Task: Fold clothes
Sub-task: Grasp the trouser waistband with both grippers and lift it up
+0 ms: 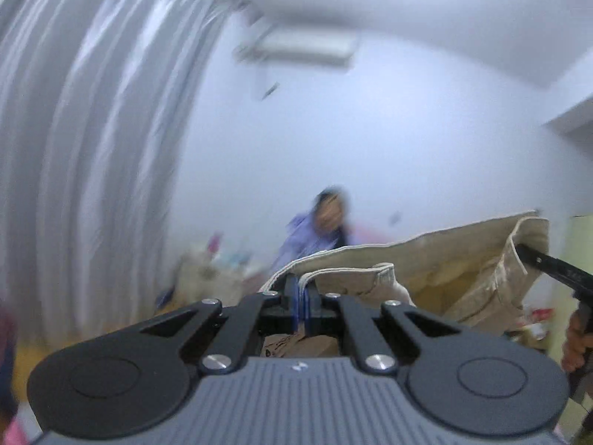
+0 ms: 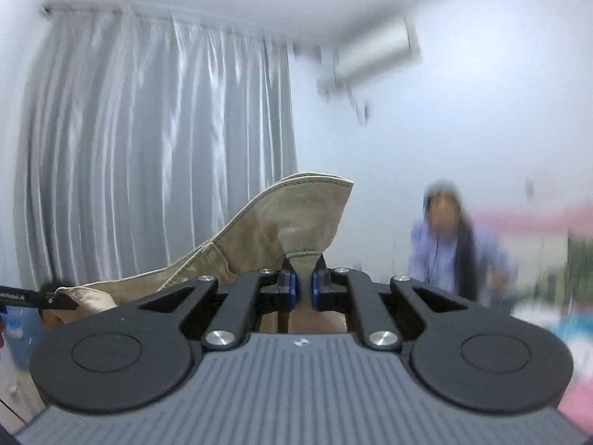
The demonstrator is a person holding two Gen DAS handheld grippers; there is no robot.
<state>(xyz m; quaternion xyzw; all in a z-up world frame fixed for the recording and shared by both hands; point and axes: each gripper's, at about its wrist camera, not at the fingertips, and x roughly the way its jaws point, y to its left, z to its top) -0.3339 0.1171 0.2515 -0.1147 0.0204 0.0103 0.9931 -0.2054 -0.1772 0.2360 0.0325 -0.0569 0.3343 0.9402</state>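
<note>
Right wrist: curtain (image 2: pixel 159 148) full (left wrist: streaked); hand-held gripper (image 2: pixel 304 289) pinches garment (image 2: pixel 289 218).

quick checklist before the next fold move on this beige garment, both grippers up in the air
1. Left gripper clamped on the beige garment: ok, hem pinched between the blue pads.
2. Right gripper clamped on it: ok, fabric bunched between the pads.
3. Cloth spans between both grippers: ok.
4. Garment hangs flat, no twist: cannot tell, lower part hidden.
5. Folding surface ready below: cannot tell, not in view.
6. Person in purple clear of the path: cannot tell, blurred.
</note>
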